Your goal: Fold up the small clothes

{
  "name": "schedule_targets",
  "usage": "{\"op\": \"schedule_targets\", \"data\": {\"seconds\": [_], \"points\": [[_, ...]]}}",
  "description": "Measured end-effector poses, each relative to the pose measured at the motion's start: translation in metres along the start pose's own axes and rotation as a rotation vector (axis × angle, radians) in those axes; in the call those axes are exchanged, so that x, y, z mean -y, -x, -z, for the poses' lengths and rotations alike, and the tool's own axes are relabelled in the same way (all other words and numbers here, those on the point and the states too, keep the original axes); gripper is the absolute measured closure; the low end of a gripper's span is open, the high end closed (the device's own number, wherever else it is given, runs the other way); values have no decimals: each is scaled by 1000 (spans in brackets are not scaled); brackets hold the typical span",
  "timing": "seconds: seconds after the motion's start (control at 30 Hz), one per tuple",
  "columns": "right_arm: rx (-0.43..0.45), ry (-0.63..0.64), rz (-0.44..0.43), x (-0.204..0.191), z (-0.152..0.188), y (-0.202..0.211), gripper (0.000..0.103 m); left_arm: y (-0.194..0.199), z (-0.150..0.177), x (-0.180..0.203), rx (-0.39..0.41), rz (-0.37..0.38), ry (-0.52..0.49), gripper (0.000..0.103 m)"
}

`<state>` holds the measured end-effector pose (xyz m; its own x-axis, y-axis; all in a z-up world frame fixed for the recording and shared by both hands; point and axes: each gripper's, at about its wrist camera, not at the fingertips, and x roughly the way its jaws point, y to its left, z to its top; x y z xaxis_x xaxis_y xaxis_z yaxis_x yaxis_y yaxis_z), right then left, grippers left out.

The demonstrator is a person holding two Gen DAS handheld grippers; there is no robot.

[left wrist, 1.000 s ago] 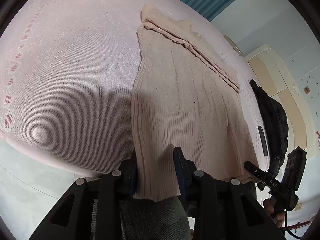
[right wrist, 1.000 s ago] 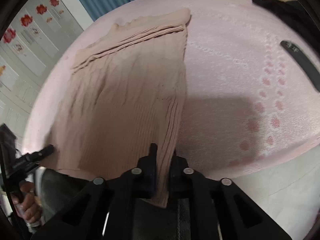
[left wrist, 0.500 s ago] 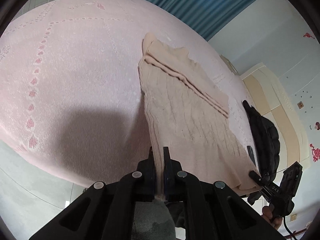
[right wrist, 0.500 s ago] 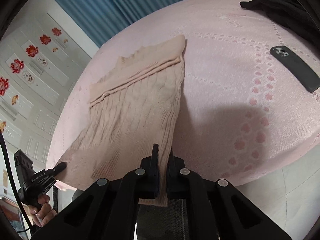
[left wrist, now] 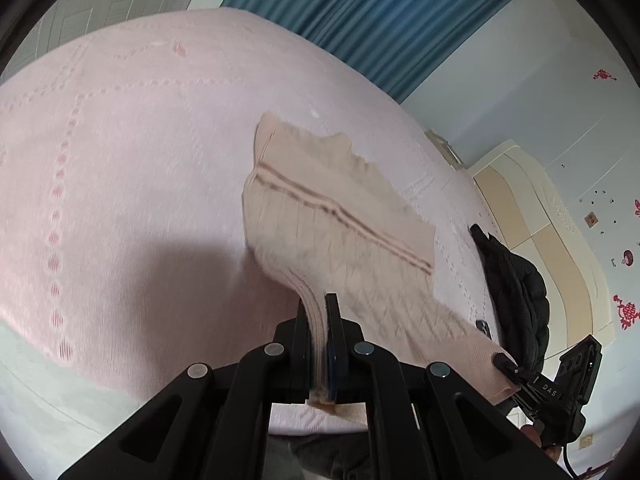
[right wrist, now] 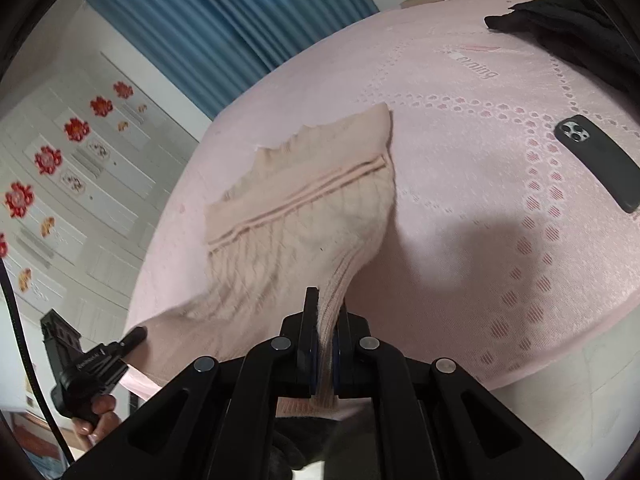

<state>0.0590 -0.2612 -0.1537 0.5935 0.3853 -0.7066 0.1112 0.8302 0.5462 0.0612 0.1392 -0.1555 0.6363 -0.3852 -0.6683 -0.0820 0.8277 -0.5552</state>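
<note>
Beige cable-knit sweater (left wrist: 340, 232) lies mid-bed on the pink patterned bedspread (left wrist: 120, 160), far end flat, hem corners raised off the near edge. Left gripper (left wrist: 320, 344) is clamped on one ribbed hem corner, right gripper (right wrist: 326, 344) on the other. Judged soft, light, stretchy; it sags between grips. Ribbed hem gives the firmest hold.

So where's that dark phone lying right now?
In the right wrist view, the phone lies flat on the pink bed cover, right of the beige sweater, below the black jacket.
</note>
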Motion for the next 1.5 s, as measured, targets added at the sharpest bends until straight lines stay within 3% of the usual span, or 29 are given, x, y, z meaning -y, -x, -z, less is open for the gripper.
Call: {"op": "schedule_targets", "data": {"seconds": [0.3,0.5,0.9,1.1,1.17,1.2,1.27,1.33,1.4,1.5], "points": [[21,-96,-75,-11,-60,-24,98,-28,-52,19,57,-89,-1,97],[38,-133,-100,-12,-105,-51,98,-59,-94,29,83,-108,-6,97],[55,-153,-111,-6,-186,-132,98,-147,-167,39,81,-128,-79,97],[47,-132,-83,0,-211,-173,98,-192,-190,33,49,-136,-93,97],[36,-121,-60,2,-217,-190,98,-206,-196,27,21,-104,-73,96],[31,-106,-55,2,-219,-197,96,-210,-197,25,9,-68,-63,93],[5,-65,-34,-1,-223,-209,88,-212,-200,18,11,-20,-32,73],[18,-33,-25,-3,-223,-212,73,-209,-199,14,46,-13,-24,42],[53,20,-15,-3,-219,-208,64,-206,-198,14,69,-18,-48,41],[96,75,47,3,-214,-200,64,-210,-193,17,60,-59,-102,41]]}}
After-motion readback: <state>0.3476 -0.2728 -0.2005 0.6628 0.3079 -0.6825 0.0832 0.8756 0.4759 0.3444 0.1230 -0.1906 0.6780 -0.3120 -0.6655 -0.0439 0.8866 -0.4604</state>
